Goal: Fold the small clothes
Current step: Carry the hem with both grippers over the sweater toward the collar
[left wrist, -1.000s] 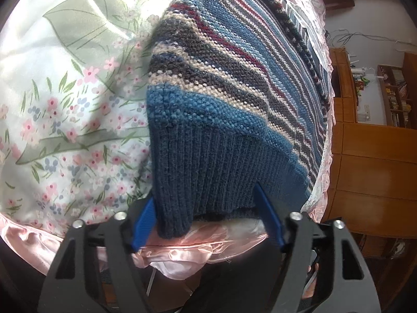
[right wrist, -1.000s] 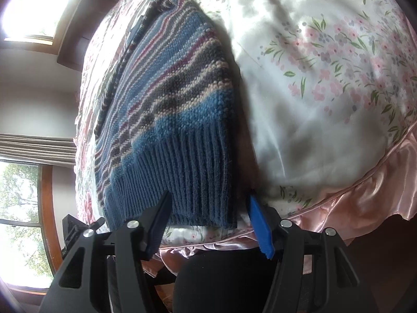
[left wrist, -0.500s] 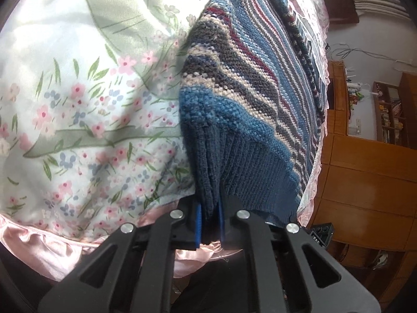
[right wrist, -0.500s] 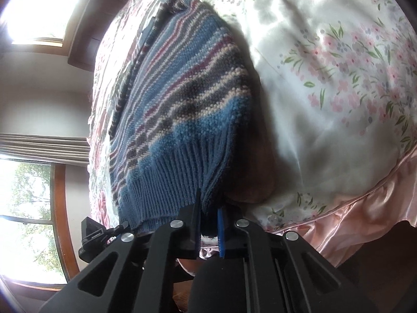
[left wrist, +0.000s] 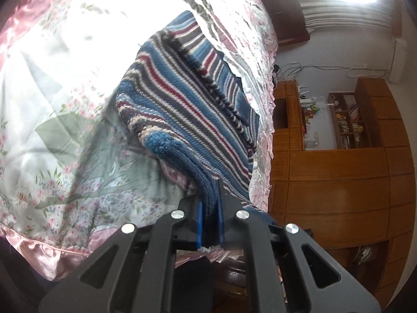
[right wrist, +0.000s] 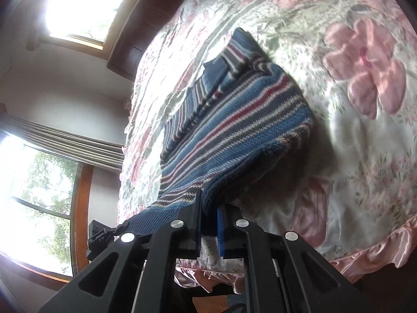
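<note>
A small knitted sweater with blue, grey, cream and dark red stripes lies on a floral satin bedspread. Its dark blue ribbed hem is lifted off the bed at both near corners. My left gripper is shut on one hem corner. In the right wrist view the same sweater stretches away from my right gripper, which is shut on the other hem corner. The far end with the sleeves still rests on the bed. The other gripper's black body shows at the lower left.
The bedspread has a pink ruffled edge close to both grippers. Wooden cabinets and shelves stand past the bed in the left wrist view. Windows and a curtain are beyond the bed in the right wrist view.
A second ago both grippers stood open around the flat hem. They shut on its corners and have since raised the hem off the bed, with the sweater hanging taut from them.
</note>
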Motion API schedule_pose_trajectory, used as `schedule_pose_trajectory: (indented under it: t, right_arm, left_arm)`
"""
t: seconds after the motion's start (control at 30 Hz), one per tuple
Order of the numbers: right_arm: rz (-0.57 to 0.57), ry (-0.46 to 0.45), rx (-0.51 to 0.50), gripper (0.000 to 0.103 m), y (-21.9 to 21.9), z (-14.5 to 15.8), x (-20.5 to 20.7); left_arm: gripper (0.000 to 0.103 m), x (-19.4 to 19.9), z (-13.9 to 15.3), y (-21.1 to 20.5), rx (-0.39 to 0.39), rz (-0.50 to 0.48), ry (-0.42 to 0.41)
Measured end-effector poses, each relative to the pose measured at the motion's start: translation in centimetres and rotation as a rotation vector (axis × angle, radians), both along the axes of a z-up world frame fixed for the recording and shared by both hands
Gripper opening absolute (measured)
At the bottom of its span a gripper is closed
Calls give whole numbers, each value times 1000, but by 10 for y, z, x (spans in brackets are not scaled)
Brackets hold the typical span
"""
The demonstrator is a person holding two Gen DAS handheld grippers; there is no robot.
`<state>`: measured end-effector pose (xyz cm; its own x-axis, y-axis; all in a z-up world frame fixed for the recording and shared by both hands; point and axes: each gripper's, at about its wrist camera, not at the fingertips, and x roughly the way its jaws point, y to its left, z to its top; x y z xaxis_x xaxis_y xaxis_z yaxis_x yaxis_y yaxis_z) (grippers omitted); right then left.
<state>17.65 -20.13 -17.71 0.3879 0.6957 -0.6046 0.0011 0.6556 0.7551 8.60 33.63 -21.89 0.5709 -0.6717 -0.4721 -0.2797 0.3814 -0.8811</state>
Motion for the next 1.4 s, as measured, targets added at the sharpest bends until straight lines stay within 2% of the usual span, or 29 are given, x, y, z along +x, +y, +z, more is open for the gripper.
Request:
schedule_pose_trajectory:
  t: [0.2, 0.33, 0.43, 0.63, 0.87, 1.07, 1.23, 1.33, 1.4]
  right_arm:
    - [27, -81, -48, 9, 9, 47, 44]
    - [29, -113, -67, 9, 14, 67, 78]
    - [26, -128, -72, 9, 20, 77, 106]
    - [29, -121, -116, 9, 35, 79, 164]
    - [29, -56, -168, 9, 47, 48, 232]
    - [11, 53, -207, 9, 52, -7, 285]
    - [-24, 122, -215, 9, 48, -53, 315]
    - [-22, 133, -221, 10, 48, -68, 325]
    - [-2, 123, -231, 18, 51, -71, 329]
  left_arm:
    - [7, 37, 48, 13, 54, -23, -81]
    - [7, 67, 70, 22, 82, -29, -111]
    - [7, 93, 79, 29, 90, -31, -115]
    - [7, 148, 74, 39, 95, -35, -93]
    - [7, 221, 47, 44, 144, -60, -24]
    - [7, 283, 2, 42, 155, -98, 72]
    - [7, 316, -37, 41, 160, -127, 143]
    - [10, 328, -53, 43, 160, -136, 157]
    - [13, 334, -59, 43, 158, -153, 157]
